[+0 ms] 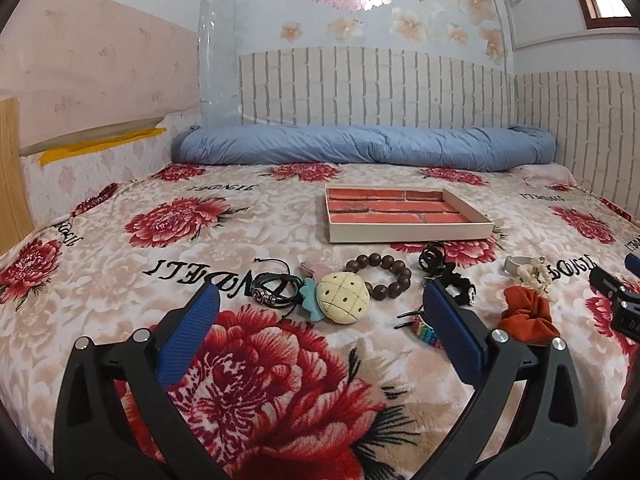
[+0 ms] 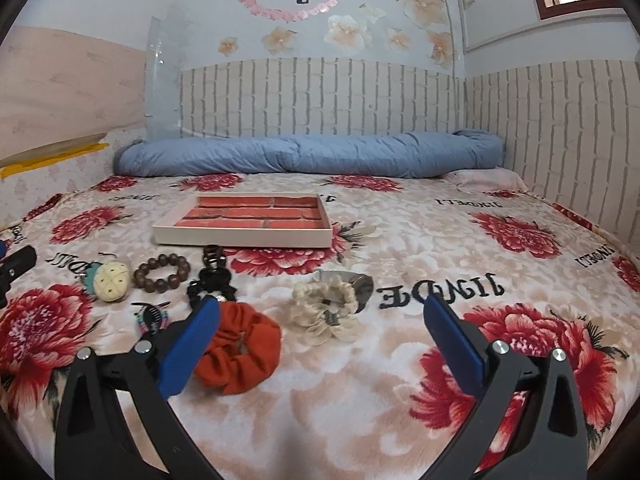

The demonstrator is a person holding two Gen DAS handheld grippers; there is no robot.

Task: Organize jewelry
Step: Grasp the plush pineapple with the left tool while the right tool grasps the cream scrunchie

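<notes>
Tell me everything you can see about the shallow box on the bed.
The box is a shallow, open rectangular tray with pale cream walls that look like cardboard. Its floor is lined with a red brick pattern. Nothing lies inside it. It sits flat on the flowered blanket, beyond the row of jewelry and in front of the rolled blue quilt. Neither gripper touches it, and no item leans on it.

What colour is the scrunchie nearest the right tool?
Burnt orange, a plain fabric scrunchie. It shows best in the right wrist view, beside the right tool's left finger.
</notes>
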